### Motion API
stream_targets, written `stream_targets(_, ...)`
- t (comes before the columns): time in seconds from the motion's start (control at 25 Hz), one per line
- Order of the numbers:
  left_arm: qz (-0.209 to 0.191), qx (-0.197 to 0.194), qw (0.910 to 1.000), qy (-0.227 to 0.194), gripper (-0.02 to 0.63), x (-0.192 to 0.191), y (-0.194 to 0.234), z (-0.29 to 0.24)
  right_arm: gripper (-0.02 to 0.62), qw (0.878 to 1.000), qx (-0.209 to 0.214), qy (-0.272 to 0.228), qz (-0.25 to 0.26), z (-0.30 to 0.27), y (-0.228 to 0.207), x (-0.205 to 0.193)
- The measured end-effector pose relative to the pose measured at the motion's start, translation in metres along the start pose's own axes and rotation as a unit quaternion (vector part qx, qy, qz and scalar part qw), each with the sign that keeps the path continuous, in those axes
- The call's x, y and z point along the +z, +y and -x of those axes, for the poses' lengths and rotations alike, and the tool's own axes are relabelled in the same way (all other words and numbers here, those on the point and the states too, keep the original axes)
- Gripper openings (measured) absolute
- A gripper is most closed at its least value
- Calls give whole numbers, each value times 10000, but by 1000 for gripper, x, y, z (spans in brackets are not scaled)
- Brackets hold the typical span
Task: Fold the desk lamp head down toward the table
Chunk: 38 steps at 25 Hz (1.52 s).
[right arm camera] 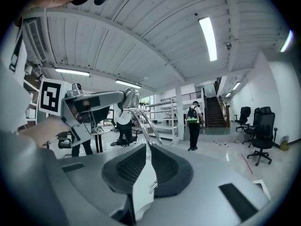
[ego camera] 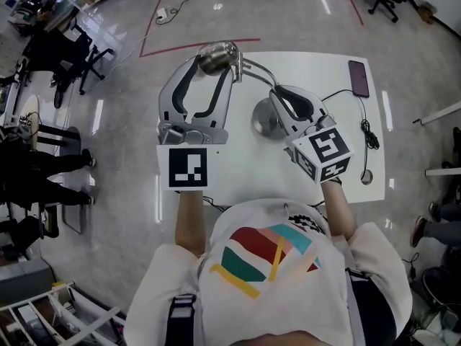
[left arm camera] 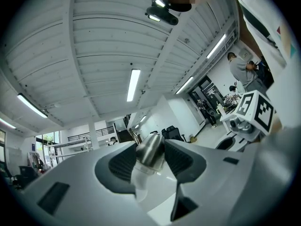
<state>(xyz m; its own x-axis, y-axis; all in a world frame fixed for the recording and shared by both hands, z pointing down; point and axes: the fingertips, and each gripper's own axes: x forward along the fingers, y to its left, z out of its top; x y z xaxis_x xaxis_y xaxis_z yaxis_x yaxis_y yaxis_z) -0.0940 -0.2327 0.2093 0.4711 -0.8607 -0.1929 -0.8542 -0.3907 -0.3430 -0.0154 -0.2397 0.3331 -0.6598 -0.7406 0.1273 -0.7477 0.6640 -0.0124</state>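
Lamp gripped at two points, head not yet folded down.
The left hand-held gripper clamps the metal lamp head, raised near the tabletop's far edge, probably to swing it. The right hand-held gripper pinches the thin lamp arm, likely to steady it.

Bare tabletop before lamp base; phone, cable rightward.

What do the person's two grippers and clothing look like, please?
Both the left gripper and right gripper are grey, with curved fingers lined by dark pads; each carries a white cube with black square markers. The T-shirt is white, short-sleeved, with a multicoloured print.
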Motion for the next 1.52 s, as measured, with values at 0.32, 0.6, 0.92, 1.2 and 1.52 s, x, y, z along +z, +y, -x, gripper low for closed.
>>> stream_targets(0.32,180,-32,9998,-117,232,-5,2,-2,44,9946,-127,285,989,-9,2,-8)
stream_targets(0.6,124,-96,9998,-100,232,-4,2,-1,44,9934,-231,335,1072,-8,4,-6)
stream_targets(0.92,133,-76,9998,-122,232,-4,3,0,44,9926,-207,341,1149,-12,1,-3)
stream_targets(1.2,183,-70,9998,-92,231,-3,3,0,44,9898,-3,565,1311,-20,0,-6)
stream_targets(1.52,478,52,9983,336,230,-27,13,6,31,9830,101,665,1711,-22,-2,-5)
